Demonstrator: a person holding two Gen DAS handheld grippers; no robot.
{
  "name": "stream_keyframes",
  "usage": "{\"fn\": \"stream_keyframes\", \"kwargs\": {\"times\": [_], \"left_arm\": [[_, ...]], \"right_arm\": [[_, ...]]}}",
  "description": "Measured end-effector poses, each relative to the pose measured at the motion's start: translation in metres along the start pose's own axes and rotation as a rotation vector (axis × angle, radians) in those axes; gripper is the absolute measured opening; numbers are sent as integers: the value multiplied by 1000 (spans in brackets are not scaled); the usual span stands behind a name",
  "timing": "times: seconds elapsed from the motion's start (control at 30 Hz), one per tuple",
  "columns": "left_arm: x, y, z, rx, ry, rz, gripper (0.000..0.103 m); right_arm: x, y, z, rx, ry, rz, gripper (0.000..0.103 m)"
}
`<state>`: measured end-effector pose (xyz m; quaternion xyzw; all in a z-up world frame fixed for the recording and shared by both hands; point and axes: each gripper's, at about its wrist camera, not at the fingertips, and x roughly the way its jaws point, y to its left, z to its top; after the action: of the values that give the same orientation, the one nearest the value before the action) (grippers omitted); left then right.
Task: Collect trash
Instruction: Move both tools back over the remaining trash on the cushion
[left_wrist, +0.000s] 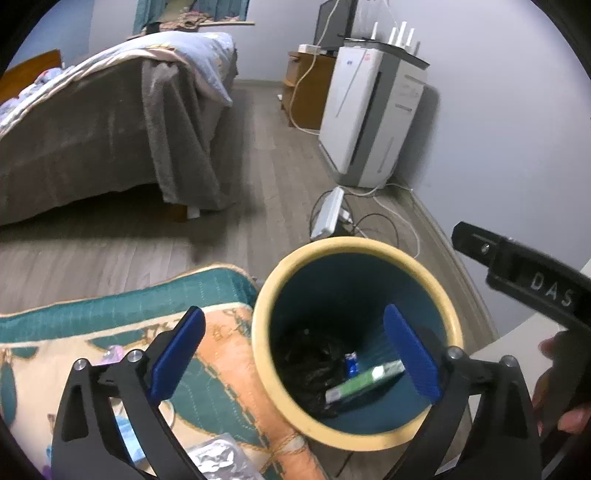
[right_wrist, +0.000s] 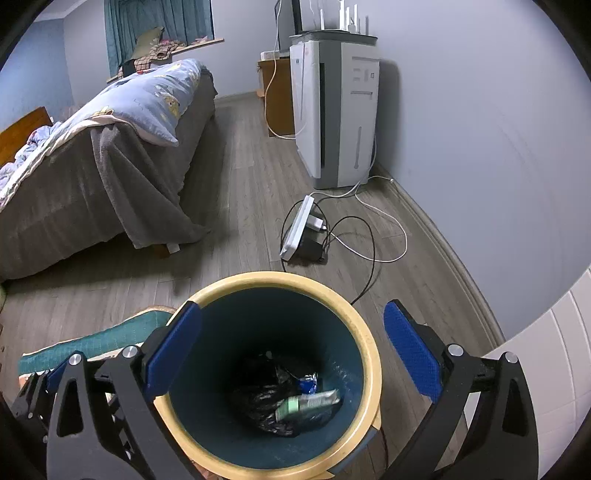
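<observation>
Left gripper (left_wrist: 293, 350): jaws spread wide, nothing between the pads, left finger over a patterned cushion (left_wrist: 110, 332), right finger over the mouth of the yellow-rimmed bin (left_wrist: 266, 369). Below and between the jaws, deep in the bin: black bag (left_wrist: 306, 369), blue wrapper (left_wrist: 351, 363), green box (left_wrist: 364, 382). Right gripper (right_wrist: 293, 349): likewise released and empty, straddling the bin's rim, same trash between its jaws.

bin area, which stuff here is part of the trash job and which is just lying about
Job: bin, green packet, blue wrapper and black bag inside it, foil pack on the cushion.

Lying about: power strip, air purifier, bed.
</observation>
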<state>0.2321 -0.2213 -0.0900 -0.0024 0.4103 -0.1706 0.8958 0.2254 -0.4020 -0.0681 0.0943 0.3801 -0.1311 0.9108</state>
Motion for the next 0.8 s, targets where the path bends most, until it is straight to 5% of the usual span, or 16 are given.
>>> {"fn": "stream_keyframes", "kwargs": {"times": [0.53, 0.8], "left_arm": [[-58, 33, -30, 105, -29, 94, 98], [-118, 109, -48, -34, -37, 208, 98]], "right_arm": [[-21, 27, 3, -81, -5, 5, 97], [-41, 60, 1, -63, 11, 144, 97]]}}
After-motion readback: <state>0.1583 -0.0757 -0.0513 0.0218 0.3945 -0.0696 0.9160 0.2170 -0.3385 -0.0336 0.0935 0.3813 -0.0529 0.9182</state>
